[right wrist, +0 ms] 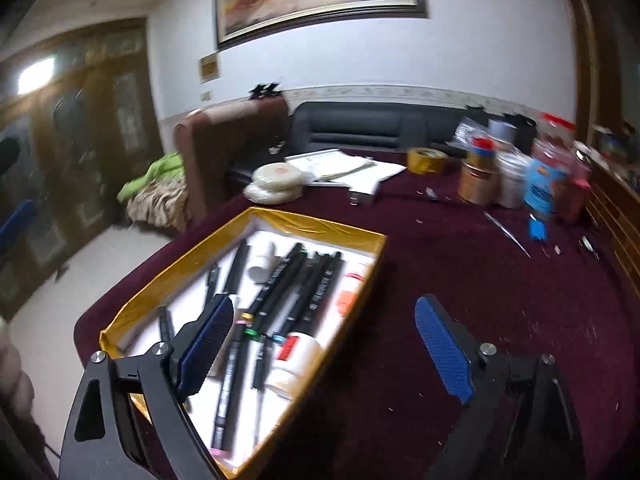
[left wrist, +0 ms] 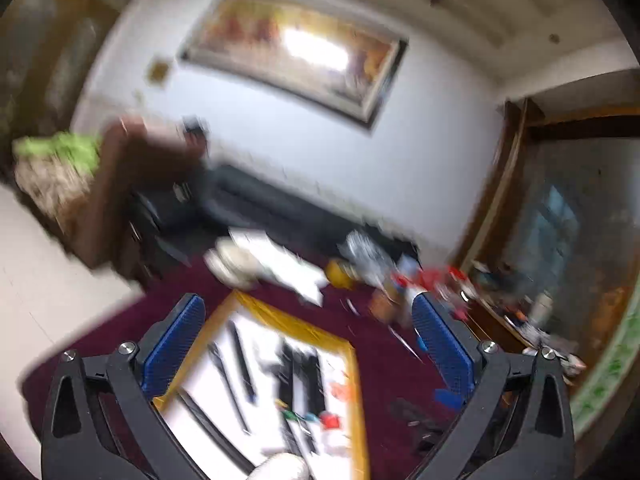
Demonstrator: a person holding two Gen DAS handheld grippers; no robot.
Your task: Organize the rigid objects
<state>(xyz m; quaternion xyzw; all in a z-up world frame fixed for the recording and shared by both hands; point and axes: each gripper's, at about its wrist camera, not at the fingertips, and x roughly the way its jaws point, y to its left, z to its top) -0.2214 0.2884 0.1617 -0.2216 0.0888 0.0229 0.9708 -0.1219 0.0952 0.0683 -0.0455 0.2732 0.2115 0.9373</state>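
Observation:
A gold-rimmed white tray (right wrist: 320, 224) lies on the dark red table (right wrist: 460, 320) and holds several black pens (right wrist: 296, 280) and a white bottle (right wrist: 296, 356). My right gripper (right wrist: 325, 304) is open over the tray's right edge, its left finger above the pens, with nothing between the blue pads (right wrist: 440, 344). In the blurred left wrist view the same tray (left wrist: 292, 320) with its pens (left wrist: 240, 360) lies below my left gripper (left wrist: 306, 304). That gripper stands wide open and empty above the tray.
At the table's far side are papers (right wrist: 344, 166), round white pads (right wrist: 276, 180), a yellow tape roll (right wrist: 426, 160) and jars (right wrist: 480, 180). A metal tool (right wrist: 508, 234) and a blue clip (right wrist: 536, 230) lie right. A brown armchair (right wrist: 224, 148) and black sofa (right wrist: 360, 126) stand behind.

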